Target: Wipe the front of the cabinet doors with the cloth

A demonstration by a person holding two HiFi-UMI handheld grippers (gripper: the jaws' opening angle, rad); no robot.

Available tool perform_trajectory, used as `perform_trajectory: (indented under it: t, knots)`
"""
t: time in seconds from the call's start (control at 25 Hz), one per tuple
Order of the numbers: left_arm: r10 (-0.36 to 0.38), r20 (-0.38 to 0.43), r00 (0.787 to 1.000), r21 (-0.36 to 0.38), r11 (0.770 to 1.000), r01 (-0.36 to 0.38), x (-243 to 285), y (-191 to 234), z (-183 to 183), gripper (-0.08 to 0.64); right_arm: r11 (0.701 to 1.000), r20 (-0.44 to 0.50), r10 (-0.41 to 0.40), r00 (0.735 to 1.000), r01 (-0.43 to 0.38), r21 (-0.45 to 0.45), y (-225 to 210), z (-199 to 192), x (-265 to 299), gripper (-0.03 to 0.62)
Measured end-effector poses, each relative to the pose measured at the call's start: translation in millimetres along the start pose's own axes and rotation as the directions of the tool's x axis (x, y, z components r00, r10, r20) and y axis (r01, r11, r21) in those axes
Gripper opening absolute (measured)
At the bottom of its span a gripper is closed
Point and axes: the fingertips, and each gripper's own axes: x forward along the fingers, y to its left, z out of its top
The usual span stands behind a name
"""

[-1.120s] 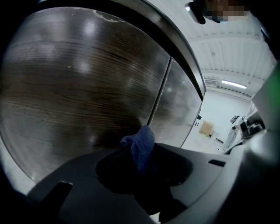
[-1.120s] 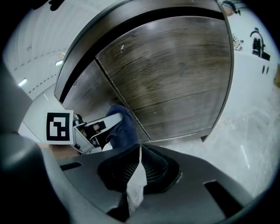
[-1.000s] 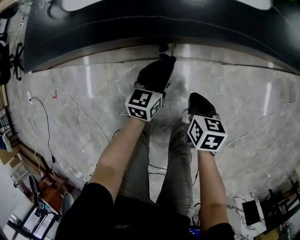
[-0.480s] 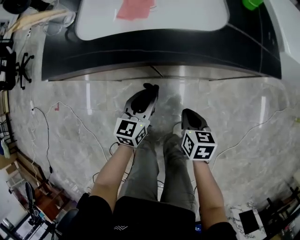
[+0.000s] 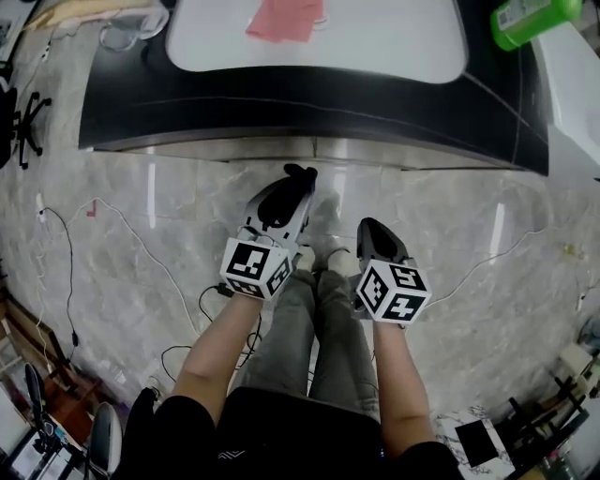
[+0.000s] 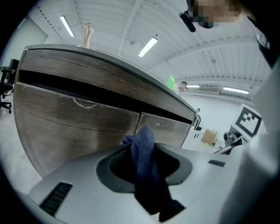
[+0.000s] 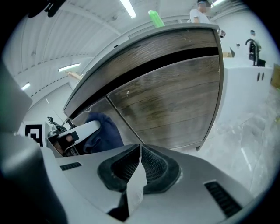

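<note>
A cable (image 5: pixel 66 244) trails over the marble floor (image 5: pixel 141 225) at your far left. Your left hand-held gripper (image 5: pixel 292 187) points at the cabinet doors (image 6: pixel 74 127), its jaws clamped on the dark blue cloth (image 6: pixel 144 153). The cloth bunches up between the jaws and a loose end hangs back over the gripper body. In the left gripper view its top edge lines up with the seam between the two wood-grain doors. You cannot tell from any view whether it touches them. Your right hand-held gripper (image 5: pixel 372 232) sits just beside the left one and a little farther back from the cabinet. Its jaws are pressed together with nothing between them, and it faces the right-hand door. Up on the white tabletop (image 5: pixel 394 42) lies a pink sheet (image 5: pixel 286 17). A green bottle (image 5: pixel 534 17) lies well apart from it, at the far right.
</note>
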Motion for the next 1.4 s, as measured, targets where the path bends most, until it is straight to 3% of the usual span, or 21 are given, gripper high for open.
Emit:
perform_trajectory:
  t: [0.2,0.56,0.72,1.08,1.2,1.4]
  knots:
    - [-0.01,0.031,0.999,0.119,0.993,0.006,8,-6,19,0.126,1.0,0.023,0.001,1.0,-0.001,0.008,9,8,-4,0.038]
    - [0.062,0.113,0.992,0.098,0.992,-0.074,41,-18,42,0.126,0.997,-0.014,0.071,0.997,-0.071,-0.034,-13,10,-4,0.038]
    - [0.097,0.113,0.989,0.119,0.987,-0.111,57,-37,36,0.126,0.992,-0.002,0.086,0.996,-0.086,-0.09,-44,29,-15,0.038]
    - [0.163,0.141,0.977,0.099,0.979,-0.177,92,-73,33,0.127,0.997,0.033,0.061,0.998,-0.059,-0.054,-118,48,-38,0.038]
    - [0.145,0.146,0.979,0.106,0.981,-0.161,103,-96,31,0.127,0.998,0.038,0.052,0.998,-0.051,-0.031,-137,45,-48,0.038]
    - [0.031,0.137,0.99,0.146,0.988,-0.052,131,-155,33,0.127,1.0,0.05,0.028,0.998,-0.029,0.007,-168,43,-64,0.038]
